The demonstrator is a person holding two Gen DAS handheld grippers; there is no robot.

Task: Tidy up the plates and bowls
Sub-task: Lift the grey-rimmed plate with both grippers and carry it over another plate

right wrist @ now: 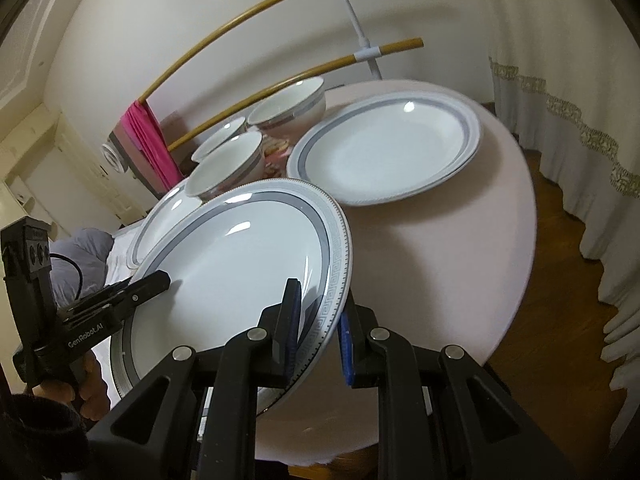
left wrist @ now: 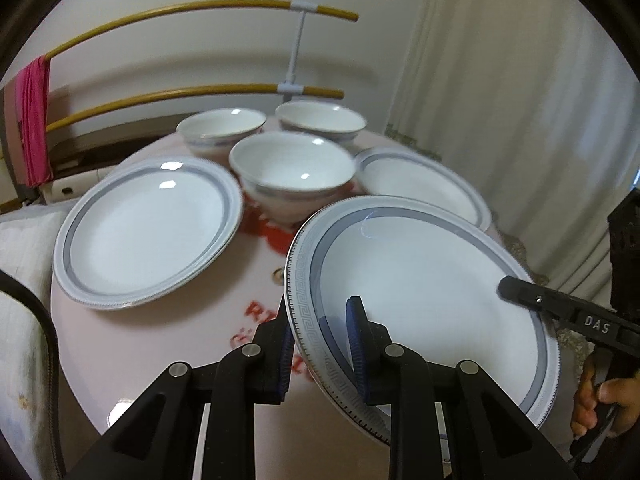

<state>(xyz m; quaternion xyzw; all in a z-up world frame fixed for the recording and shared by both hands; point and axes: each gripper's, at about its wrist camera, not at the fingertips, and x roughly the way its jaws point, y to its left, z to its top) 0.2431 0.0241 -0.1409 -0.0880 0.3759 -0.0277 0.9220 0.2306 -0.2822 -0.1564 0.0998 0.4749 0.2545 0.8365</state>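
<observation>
Both grippers hold one white plate with a grey patterned rim (left wrist: 432, 292), lifted and tilted above the round table. My left gripper (left wrist: 320, 344) is shut on its left rim; my right gripper (right wrist: 318, 328) is shut on its right rim (right wrist: 240, 256). The right gripper also shows in the left wrist view (left wrist: 560, 308), and the left gripper in the right wrist view (right wrist: 120, 300). Two more matching plates lie on the table, one at left (left wrist: 148, 228) and one at right (left wrist: 424, 184). Three white bowls (left wrist: 292, 168) (left wrist: 220, 128) (left wrist: 320, 118) stand behind them.
The round pink table (right wrist: 460, 232) has a red print in its middle. A chair with yellow curved rails (left wrist: 200, 12) and a pink cloth (left wrist: 34, 120) stands behind it. White curtains (right wrist: 568, 120) hang at right over a wooden floor.
</observation>
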